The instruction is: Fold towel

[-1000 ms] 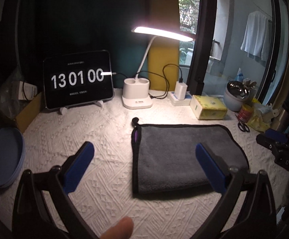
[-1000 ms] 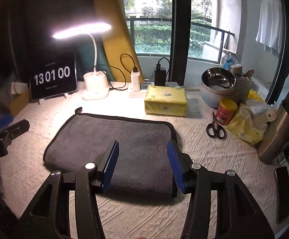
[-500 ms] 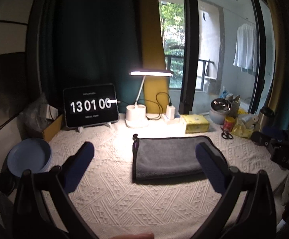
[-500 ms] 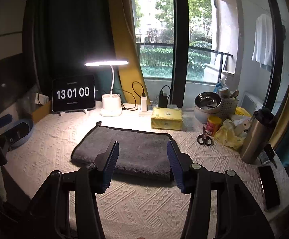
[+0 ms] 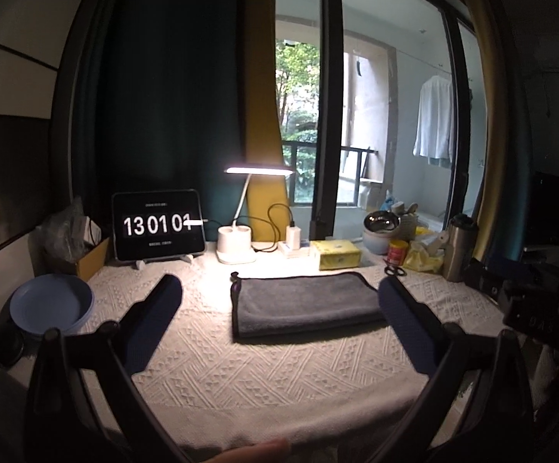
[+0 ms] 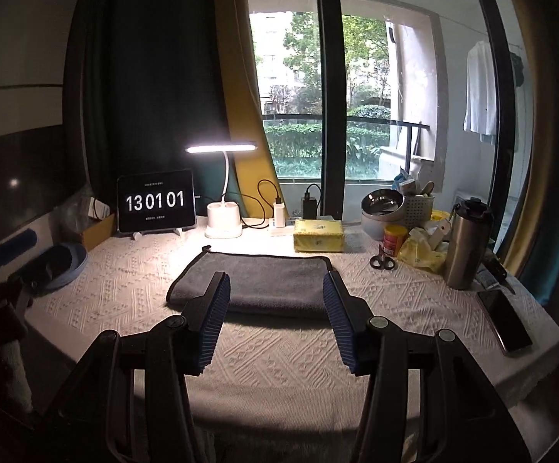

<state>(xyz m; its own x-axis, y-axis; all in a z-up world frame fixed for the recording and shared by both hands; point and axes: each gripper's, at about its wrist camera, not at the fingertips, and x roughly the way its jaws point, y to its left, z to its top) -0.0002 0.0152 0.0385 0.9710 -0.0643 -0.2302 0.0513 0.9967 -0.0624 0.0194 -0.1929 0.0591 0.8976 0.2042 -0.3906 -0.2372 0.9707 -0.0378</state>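
Observation:
A grey towel [image 5: 304,303] with a dark edge lies folded flat on the white textured tablecloth [image 5: 264,378], in the middle of the table; it also shows in the right wrist view [image 6: 258,283]. My left gripper [image 5: 279,308] is open and empty, held back near the table's front edge, well short of the towel. My right gripper [image 6: 275,308] is open and empty too, above the front of the table with the towel seen between its blue pads.
A tablet clock [image 6: 156,202], a lit desk lamp [image 6: 223,208], chargers and a yellow tissue box [image 6: 318,235] line the back. Blue plates [image 5: 50,305] sit at the left. Scissors [image 6: 383,261], a red can, a steel bottle [image 6: 466,243], a phone [image 6: 505,320] crowd the right.
Both grippers have pulled back and up from the towel, which now looks smaller and farther. The clock went from 13 01 00 to 13 01 01.

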